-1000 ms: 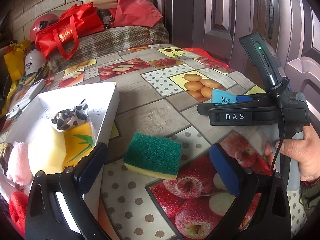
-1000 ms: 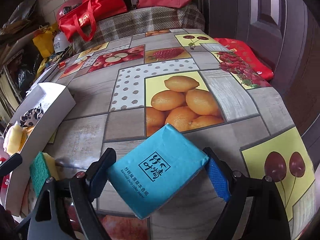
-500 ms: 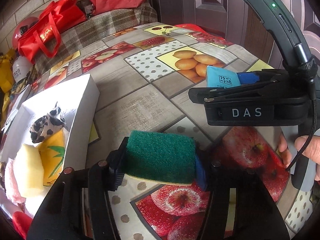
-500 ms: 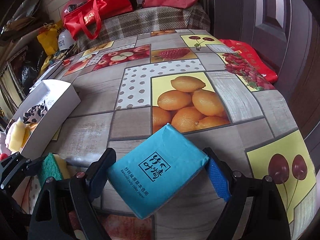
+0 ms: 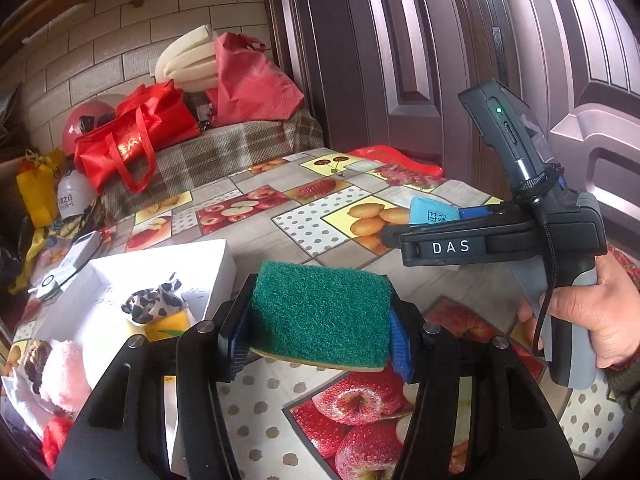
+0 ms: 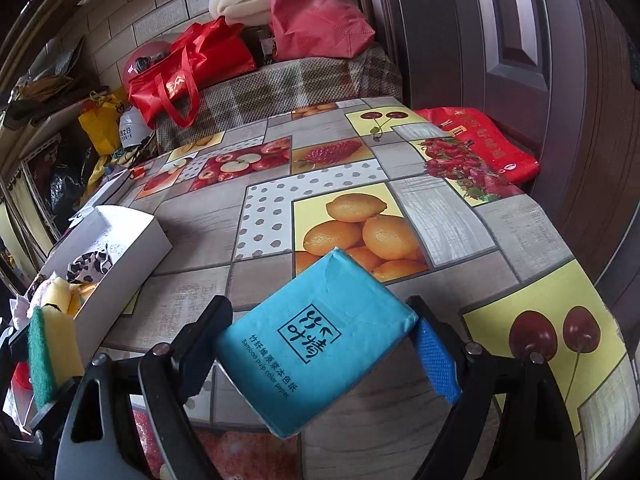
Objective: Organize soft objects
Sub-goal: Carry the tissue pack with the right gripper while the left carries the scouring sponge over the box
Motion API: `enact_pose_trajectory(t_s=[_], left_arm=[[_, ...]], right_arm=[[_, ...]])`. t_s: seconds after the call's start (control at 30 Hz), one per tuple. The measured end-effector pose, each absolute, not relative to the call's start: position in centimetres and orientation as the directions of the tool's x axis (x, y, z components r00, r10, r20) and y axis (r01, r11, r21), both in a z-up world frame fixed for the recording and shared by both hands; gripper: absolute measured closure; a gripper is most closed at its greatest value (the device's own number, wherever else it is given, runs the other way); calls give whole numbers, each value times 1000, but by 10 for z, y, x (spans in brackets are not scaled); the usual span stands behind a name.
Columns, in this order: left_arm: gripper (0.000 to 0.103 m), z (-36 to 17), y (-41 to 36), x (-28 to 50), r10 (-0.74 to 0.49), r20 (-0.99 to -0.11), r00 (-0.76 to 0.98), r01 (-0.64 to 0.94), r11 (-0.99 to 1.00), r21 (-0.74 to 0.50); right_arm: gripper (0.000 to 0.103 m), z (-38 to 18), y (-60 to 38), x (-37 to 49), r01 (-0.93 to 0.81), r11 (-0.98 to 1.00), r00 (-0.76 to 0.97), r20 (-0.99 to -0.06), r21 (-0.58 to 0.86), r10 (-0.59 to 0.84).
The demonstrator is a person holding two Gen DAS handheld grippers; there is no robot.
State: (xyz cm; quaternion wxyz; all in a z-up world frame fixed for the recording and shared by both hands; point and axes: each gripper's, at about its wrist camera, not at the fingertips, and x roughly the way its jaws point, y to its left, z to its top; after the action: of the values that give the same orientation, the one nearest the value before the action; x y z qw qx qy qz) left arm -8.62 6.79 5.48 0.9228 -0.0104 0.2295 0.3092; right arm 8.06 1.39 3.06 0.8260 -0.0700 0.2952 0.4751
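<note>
My left gripper is shut on a green-and-yellow scrub sponge and holds it lifted above the fruit-print table. The sponge also shows at the left edge of the right wrist view. My right gripper is shut on a blue pack of tissues, held above the table; the pack also shows in the left wrist view. A white box at the left holds a cow-print cloth, a pink fluffy item and yellow items. The box also shows in the right wrist view.
Red bags and white foam pieces sit on a plaid-covered surface behind the table. A dark door stands at the right. A flat red bag lies at the table's far right edge.
My left gripper closed on the sponge and lifted it off the table. My right gripper, still holding the tissue pack, has risen a little.
</note>
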Motion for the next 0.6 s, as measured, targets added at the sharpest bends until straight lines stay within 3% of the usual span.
enact_pose_trajectory(t_s=[0.17, 0.6], left_arm=[[47, 60, 70, -110, 568, -396, 722, -598, 799, 56], [47, 60, 62, -149, 566, -381, 731, -586, 807, 76]], right_arm=[[15, 38, 3, 65, -833, 534, 405, -497, 146, 767], [15, 41, -9, 0, -892, 447, 377, -432, 71, 820]])
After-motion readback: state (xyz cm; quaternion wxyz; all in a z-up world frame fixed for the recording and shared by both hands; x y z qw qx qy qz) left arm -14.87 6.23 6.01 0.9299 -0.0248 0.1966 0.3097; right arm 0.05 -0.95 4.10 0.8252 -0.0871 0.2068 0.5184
